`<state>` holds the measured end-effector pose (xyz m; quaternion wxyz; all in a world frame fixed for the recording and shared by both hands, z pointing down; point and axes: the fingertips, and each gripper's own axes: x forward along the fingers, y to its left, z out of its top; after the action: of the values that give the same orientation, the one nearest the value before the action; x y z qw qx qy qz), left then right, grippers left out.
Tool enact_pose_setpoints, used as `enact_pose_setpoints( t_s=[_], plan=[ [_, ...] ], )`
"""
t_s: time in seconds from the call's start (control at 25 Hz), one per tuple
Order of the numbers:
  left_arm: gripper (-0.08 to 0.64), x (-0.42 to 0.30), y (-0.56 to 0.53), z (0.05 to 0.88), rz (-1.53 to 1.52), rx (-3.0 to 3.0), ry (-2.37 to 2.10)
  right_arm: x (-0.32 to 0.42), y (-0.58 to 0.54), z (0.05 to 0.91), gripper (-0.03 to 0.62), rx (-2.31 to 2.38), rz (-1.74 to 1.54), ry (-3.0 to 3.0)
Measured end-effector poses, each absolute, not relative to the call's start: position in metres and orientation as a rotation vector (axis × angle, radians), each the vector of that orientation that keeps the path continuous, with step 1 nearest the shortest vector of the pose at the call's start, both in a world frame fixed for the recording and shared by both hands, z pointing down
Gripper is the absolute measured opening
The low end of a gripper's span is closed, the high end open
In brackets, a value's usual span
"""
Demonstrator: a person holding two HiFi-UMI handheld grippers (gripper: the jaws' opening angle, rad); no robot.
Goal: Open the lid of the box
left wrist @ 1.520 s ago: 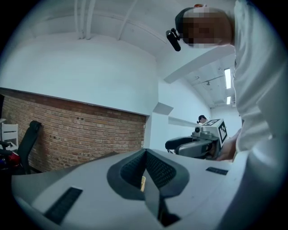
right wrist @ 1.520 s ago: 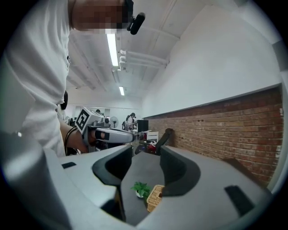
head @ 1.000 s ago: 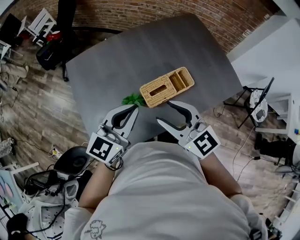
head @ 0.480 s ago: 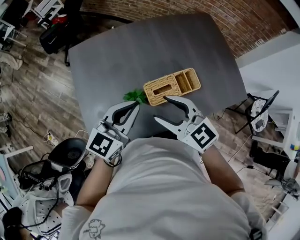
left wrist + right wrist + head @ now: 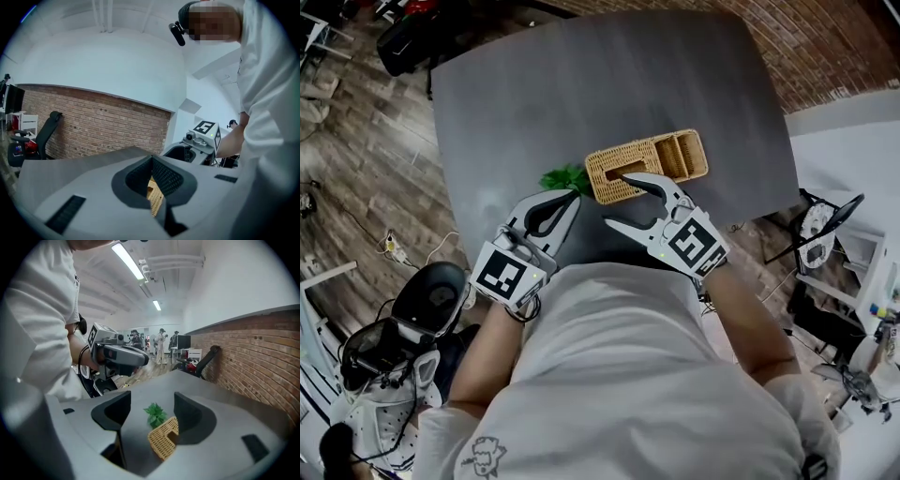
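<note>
Right tool [image 5: 616,199] at frame centre is opening, corner of the wicker box [image 5: 647,164] on the bench [image 5: 581,84] between its jaws, not gripped; left tool [image 5: 569,198] clenched empty, lower left.

No words or numbers are readable; only square markers on the left gripper [image 5: 572,197] and right gripper [image 5: 616,199].

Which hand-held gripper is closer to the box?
The right hand-held gripper: its opening jaws, gripping nothing, are at the box; the left one sits back by the plant.
</note>
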<state>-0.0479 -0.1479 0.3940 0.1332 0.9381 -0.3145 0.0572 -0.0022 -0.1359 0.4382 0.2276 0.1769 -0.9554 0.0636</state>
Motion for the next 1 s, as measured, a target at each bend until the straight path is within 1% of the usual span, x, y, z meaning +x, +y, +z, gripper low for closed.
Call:
enact_pose_setpoints(
  t_s=[0.48,1.0],
  plan=[
    [0.011,-0.037,-0.160,0.462,0.288,2.625,-0.941,0.012,-0.142,0.525,0.302,0.196,0.241,-2.471],
    [0.011,-0.030,-0.171,0.502,0.313,2.533,-0.956,0.020,-0.139,0.599,0.302,-0.058,0.225,-2.298]
  ],
)
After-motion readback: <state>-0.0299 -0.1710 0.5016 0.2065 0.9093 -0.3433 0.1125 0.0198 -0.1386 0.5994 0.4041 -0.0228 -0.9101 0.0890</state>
